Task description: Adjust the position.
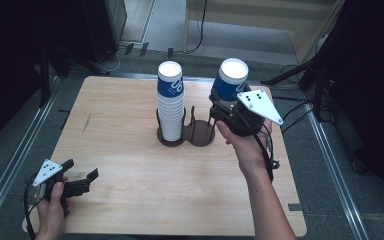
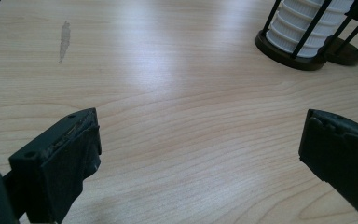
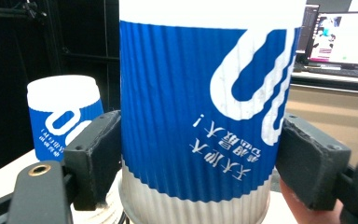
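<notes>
Black padded jaws of the right gripper [image 3: 200, 154] clamp a blue-and-white ribbed paper cup [image 3: 205, 121] from both sides, low on its blue sleeve just above the white band near the rim. The cup is upside down, its printing inverted and its closed base on top. In the high view the right gripper [image 1: 228, 102] holds this cup [image 1: 231, 80] in the air above the right-hand ring of a dark two-ring wire cup holder [image 1: 198, 132], which looks empty. The left ring carries a tall stack of matching inverted paper cups [image 1: 170, 100], rising well above the holder's posts.

The left gripper [image 1: 82, 181] rests low near the front left corner of the light wooden table [image 1: 130, 160], its jaws spread wide with nothing between them; its own view shows bare wood between the pads [image 2: 70, 161] and the foot of the stack [image 2: 303, 28] far off.

Such a cup is likely very light and thin-walled, so a hard squeeze could dent it. The corrugated sleeve should give the pads good friction. The present hold, near the stiffer rolled rim, seems a sound place; mid-wall would buckle sooner. Lowering it between the ring's posts probably calls for keeping it upright and centred.
</notes>
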{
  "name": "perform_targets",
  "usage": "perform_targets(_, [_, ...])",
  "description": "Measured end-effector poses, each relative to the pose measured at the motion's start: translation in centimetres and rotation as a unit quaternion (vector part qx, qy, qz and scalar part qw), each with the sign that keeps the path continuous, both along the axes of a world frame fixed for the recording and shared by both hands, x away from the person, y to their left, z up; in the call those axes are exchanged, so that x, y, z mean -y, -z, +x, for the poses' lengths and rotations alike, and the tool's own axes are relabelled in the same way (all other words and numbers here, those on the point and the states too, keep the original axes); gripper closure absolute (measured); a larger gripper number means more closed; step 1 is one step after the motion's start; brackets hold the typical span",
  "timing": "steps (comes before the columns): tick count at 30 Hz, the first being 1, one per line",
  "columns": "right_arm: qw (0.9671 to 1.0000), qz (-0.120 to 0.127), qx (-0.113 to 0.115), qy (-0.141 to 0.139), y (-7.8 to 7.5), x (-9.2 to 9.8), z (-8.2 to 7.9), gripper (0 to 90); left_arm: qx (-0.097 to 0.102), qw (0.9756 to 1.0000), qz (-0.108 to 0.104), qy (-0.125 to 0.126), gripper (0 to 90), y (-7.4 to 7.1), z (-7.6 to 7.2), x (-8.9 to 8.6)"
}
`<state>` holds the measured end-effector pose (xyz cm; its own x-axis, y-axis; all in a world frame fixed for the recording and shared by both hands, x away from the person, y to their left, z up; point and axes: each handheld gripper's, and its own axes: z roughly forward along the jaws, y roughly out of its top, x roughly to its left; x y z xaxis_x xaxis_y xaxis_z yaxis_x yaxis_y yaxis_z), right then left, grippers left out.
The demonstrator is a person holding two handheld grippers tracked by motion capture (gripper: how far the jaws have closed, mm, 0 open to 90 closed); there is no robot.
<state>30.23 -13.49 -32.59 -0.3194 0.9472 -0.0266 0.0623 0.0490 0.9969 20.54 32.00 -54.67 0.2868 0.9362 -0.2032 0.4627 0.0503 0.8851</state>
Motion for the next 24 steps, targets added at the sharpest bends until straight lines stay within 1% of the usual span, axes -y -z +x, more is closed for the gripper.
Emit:
perform_targets(3, [1.0, 0.0, 0.0, -0.002, 0.2, 0.3, -0.3, 20.7, -0.001, 1.0, -0.009, -0.003, 0.0, -0.2, 0.1, 0.1])
perform_targets(5, [1.0, 0.001, -0.001, -0.002, 0.3, 0.3, -0.4, 20.6, 0.002, 1.0, -0.009, -0.001, 0.0, -0.5, 0.2, 0.3])
perform_targets(6, [1.0, 0.002, -0.002, -0.003, 0.5, 0.4, -0.6, 20.7, 0.005, 1.0, -0.003, 0.001, 0.0, -0.7, 0.3, 0.5])
perform_targets(8, [1.0, 0.002, 0.001, 0.0, 0.7, 0.5, -0.8, 20.7, 0.005, 0.9999, -0.006, 0.006, 0.0, -1.0, 0.4, 0.9])
perform_targets(11, [1.0, 0.002, -0.002, 0.0, 1.1, 0.7, -1.2, 20.7, 0.005, 0.9998, 0.014, 0.015, 0.0, -1.2, 0.6, 1.6])
perform_targets(14, [1.0, -0.004, -0.003, 0.002, 1.5, 0.7, -1.5, 20.7, 0.008, 0.9995, 0.021, 0.022, 0.0, -1.6, 0.7, 2.2])
perform_targets(16, [1.0, -0.002, -0.002, 0.001, 1.7, 0.8, -1.7, 20.7, 0.011, 0.9993, 0.025, 0.025, 0.0, -2.1, 0.6, 2.6])
perform_targets(17, [1.0, 0.0, -0.003, 0.0, 1.8, 0.8, -1.9, 20.7, 0.013, 0.9991, 0.028, 0.027, 0.0, -2.3, 0.7, 2.8])
perform_targets(20, [1.0, -0.004, -0.001, 0.001, 2.2, 0.7, -2.2, 20.7, 0.02, 0.9983, 0.043, 0.034, 0.0, -2.9, 0.7, 3.4])
perform_targets(21, [1.0, -0.007, 0.0, 0.002, 2.3, 0.8, -2.3, 20.7, 0.022, 0.9982, 0.045, 0.035, 0.0, -3.0, 0.8, 3.7])
perform_targets(24, [1.0, -0.005, -0.007, 0.001, 2.7, 0.8, -2.4, 20.7, 0.027, 0.9979, 0.045, 0.038, 0.0, -3.3, 0.9, 4.2])
